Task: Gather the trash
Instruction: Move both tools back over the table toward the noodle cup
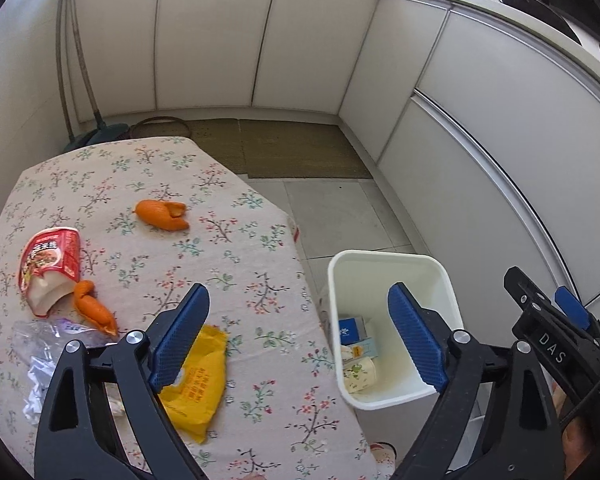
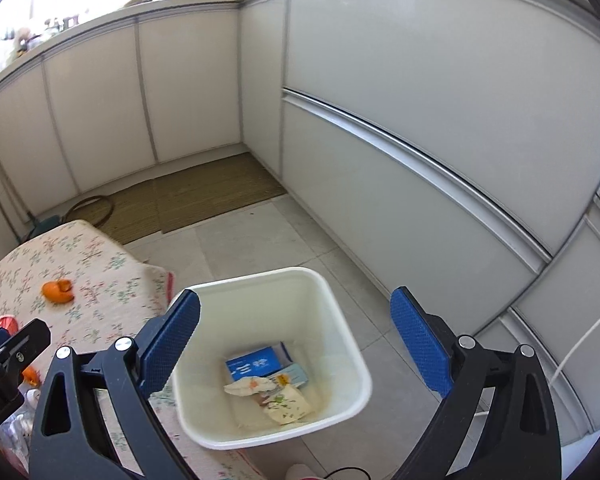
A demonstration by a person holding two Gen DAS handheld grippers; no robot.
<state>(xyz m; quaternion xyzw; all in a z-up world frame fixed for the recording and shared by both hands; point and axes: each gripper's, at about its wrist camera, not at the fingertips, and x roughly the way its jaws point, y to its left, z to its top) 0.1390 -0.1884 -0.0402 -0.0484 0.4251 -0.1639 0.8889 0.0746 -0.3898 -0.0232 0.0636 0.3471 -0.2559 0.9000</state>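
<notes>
Trash sits in my white bin (image 2: 340, 304) already. Peels (image 1: 162, 214) at 10 o'clock and yellow wrapper (image 1: 198, 384) wait. Both claws (image 1: 300, 344) (image 2: 296, 348) gape, holding nothing.

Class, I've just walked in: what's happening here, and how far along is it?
A person with a gripper in each hand is clearing trash from a floral-cloth table into a white bin on the floor beside it. Both the left gripper and right gripper are open and empty. The bin already holds cartons and paper. Two orange peels, a red packet and a yellow wrapper remain on the table.
</notes>
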